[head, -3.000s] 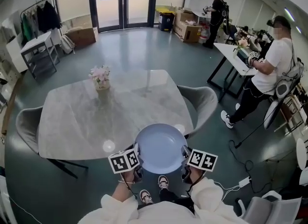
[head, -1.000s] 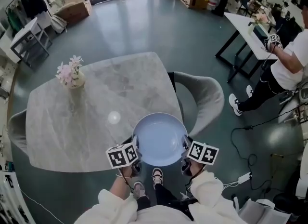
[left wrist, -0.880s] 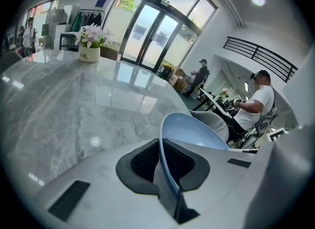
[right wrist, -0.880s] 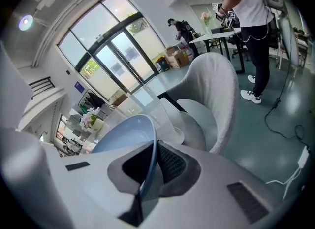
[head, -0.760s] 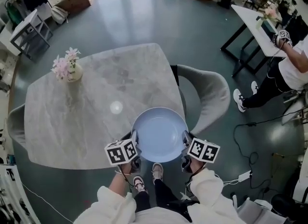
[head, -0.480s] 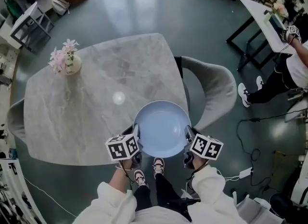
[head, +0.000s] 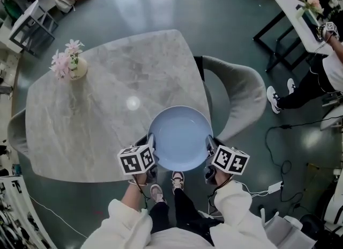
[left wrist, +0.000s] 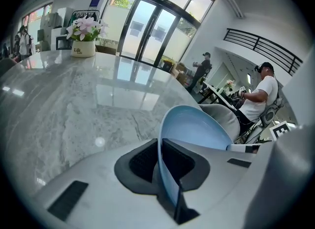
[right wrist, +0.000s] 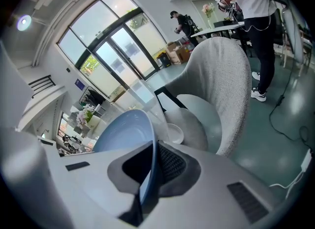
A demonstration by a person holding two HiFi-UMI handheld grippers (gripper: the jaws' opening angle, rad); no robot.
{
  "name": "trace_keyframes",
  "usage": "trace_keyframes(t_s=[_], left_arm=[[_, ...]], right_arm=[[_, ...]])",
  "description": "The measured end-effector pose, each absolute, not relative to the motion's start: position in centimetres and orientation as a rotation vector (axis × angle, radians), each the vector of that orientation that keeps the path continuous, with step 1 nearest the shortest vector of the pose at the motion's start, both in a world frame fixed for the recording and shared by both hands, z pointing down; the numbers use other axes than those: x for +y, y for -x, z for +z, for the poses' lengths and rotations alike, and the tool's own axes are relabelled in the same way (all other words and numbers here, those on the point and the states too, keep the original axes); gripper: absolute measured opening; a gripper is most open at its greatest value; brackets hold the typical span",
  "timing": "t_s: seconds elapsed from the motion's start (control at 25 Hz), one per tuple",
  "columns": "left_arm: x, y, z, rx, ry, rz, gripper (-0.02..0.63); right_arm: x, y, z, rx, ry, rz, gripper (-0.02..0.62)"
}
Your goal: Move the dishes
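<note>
A vase of pink flowers [head: 68, 63] stands at the marble table's [head: 96, 119] far left corner. A smooth, pale-blue round plate [head: 179, 138] is held over the table's near right edge. The left gripper [head: 151, 151] pinches its left rim and the right gripper [head: 209, 151] its right rim. A grey chair [head: 238, 98] stands against the table's right side.

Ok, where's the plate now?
Head view, bottom centre: blue plate held at opposite rims by left gripper and right gripper, over the near edge of the marble table, beside the grey chair.

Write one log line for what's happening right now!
left gripper: shut on blue plate rim | right gripper: shut on opposite rim | plate: over near edge of marble table | flower vase: far corner
</note>
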State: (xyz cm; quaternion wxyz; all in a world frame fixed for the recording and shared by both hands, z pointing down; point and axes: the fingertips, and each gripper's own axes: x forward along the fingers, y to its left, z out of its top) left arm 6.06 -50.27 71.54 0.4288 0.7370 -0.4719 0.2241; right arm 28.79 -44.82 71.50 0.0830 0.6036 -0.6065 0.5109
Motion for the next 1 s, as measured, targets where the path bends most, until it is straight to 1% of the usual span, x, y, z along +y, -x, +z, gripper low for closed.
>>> trace_keyframes(t_s=[0.52, 1.0], left_arm=[[-50.39, -6.13, 72.14, -1.169, -1.841, 0.576, 0.023], [-50.38, -6.29, 72.12, -1.159, -1.844, 0.558, 0.023]], right_arm=[[-44.88, -28.57, 72.08, -1.830, -1.803, 1.536, 0.072], [-45.15, -28.48, 72.04, -1.826, -1.778, 1.451, 0.072]])
